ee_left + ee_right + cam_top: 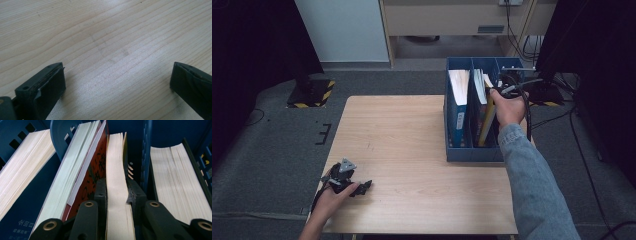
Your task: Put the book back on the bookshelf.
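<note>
Resting on the wooden table (412,150) near its front left corner, my left gripper (362,188) stands released with nothing between its jaws. My right gripper (117,192) clenches the thin yellow book (116,170), standing in the middle compartment of the blue rack (472,154).

In the high view, we cannot see the jaws of the right gripper (507,91): the hand (508,109) and its looped cable cover them. The thin cream-paged book (115,195) runs off the bottom edge of the right gripper view, and we cannot read the writing on the red-covered book (93,170) beside it. In the left gripper view, the frame's edges crop both black jaws of the left gripper (117,82) over the pale wooden table (112,37).
</note>
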The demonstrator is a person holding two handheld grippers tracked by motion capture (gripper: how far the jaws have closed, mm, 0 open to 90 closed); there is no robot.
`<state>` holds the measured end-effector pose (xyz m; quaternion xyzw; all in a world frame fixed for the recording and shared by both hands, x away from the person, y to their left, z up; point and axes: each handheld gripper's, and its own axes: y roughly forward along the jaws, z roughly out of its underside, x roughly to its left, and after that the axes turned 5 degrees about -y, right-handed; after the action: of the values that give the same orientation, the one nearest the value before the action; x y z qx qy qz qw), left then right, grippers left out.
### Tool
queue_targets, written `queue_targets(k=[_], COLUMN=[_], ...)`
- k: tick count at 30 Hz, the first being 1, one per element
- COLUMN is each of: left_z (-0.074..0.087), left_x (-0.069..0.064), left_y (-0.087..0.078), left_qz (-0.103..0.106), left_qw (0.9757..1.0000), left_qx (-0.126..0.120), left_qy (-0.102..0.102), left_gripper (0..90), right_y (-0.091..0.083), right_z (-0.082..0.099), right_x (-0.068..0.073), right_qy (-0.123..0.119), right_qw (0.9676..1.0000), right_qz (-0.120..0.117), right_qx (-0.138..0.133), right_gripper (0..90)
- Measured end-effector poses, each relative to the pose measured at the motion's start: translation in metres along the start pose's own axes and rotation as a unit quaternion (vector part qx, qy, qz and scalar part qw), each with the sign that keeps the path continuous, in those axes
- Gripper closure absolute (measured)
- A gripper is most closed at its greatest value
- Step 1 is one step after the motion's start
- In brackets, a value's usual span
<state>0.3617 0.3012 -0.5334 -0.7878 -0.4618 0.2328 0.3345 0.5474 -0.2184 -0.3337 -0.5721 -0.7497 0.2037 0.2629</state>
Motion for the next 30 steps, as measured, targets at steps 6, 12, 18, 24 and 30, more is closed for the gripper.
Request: queue_targets(k=[6, 12, 18, 24, 30], left_z=[0.0000, -0.0001, -0.0001, -0.0001, -0.0001], left_x=[-0.0002, -0.0003, -0.0004, -0.0004, -0.0004], left_y=[0.0001, 0.0001, 0.0001, 0.0001, 0.0001], left_qz=[0.000, 0.001, 0.001, 0.001, 0.001], left_qw=[1.0000, 1.0000, 1.0000, 1.0000, 1.0000], left_qx=[0.000, 0.000, 0.000, 0.001, 0.000], left_qy=[0.000, 0.000, 0.000, 0.000, 0.000], left_gripper=[0.0, 0.0, 0.0, 0.0, 0.0], right_y=[0.0011, 0.0038, 0.0032, 0.0032, 0.0023], right_z=[0.0003, 0.0027, 0.0040, 0.0034, 0.0004], right_x=[0.0015, -0.0001, 0.0016, 0.0004, 0.0018], right_qy=[0.001, 0.002, -0.003, -0.004, -0.006], right_qw=[1.0000, 1.0000, 1.0000, 1.0000, 0.9999], right_qz=[0.000, 0.000, 0.000, 0.001, 0.000], right_qx=[0.001, 0.004, 0.003, -0.001, -0.009], right_gripper=[73.6, 73.5, 73.5, 73.7, 73.8])
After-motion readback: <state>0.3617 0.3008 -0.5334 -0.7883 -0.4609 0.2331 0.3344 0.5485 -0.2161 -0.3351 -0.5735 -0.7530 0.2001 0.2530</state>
